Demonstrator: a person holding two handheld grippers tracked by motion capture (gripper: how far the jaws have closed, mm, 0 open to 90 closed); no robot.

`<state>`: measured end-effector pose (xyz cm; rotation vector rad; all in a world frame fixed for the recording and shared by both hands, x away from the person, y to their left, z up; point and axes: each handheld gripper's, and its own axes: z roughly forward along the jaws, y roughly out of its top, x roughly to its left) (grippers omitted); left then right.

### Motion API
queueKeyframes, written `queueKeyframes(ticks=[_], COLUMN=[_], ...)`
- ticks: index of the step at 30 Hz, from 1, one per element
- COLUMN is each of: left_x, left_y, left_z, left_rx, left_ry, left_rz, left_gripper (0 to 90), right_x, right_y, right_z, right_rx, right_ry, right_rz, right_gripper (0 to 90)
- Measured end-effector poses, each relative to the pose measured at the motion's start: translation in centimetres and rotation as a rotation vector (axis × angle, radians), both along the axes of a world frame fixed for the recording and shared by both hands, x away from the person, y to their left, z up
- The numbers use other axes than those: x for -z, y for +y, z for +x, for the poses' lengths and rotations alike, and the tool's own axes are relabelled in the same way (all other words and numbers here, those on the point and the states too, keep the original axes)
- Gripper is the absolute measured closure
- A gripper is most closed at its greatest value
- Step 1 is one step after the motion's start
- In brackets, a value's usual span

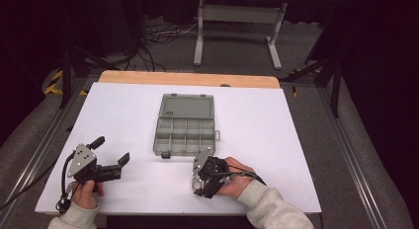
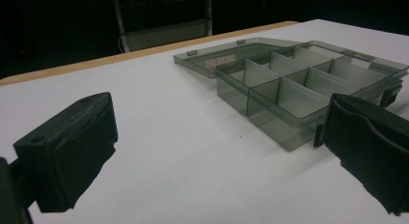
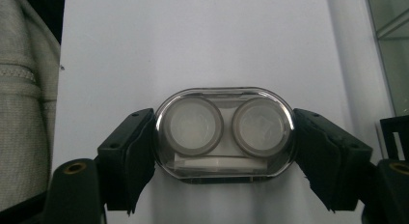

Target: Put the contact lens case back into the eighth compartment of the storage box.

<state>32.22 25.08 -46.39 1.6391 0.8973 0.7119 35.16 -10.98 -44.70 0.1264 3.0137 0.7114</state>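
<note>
Right claw (image 3: 224, 151) is clamped end-to-end on the clear oval case (image 3: 224, 133), near the table's (image 1: 123, 115) front edge, just in front of the open organizer box (image 1: 185, 125). Smooth rounded plastic, so I'd expect it to squirt out if lifted fast or tilted. Left claw (image 1: 112, 150) is spread wide, nothing in it, near the front left corner.

A clear oval case (image 3: 224, 133) with two round white wells lies flat on the white table (image 3: 193, 40)
</note>
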Motion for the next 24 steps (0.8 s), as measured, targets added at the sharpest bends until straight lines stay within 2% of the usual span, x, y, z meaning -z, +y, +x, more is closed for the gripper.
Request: queueKeyframes(ticks=[18, 22, 24], left_x=[-0.01, 0.00, 0.00], left_y=[0.01, 0.01, 0.01], left_z=[-0.01, 0.00, 0.00], left_rx=[-0.001, -0.002, -0.003], left_ry=[-0.001, -0.001, 0.000], left_rz=[0.000, 0.000, 0.000], left_gripper=[0.2, 0.2, 0.2], right_x=[-0.08, -0.60, -0.96], right_y=[-0.05, -0.14, -0.15], right_z=[-0.04, -0.03, 0.01], right_rx=[-0.006, -0.006, -0.010], right_ry=[-0.011, -0.009, -0.027], right_rz=[0.003, 0.017, 0.024], right_gripper=[26.5, 26.5, 26.5])
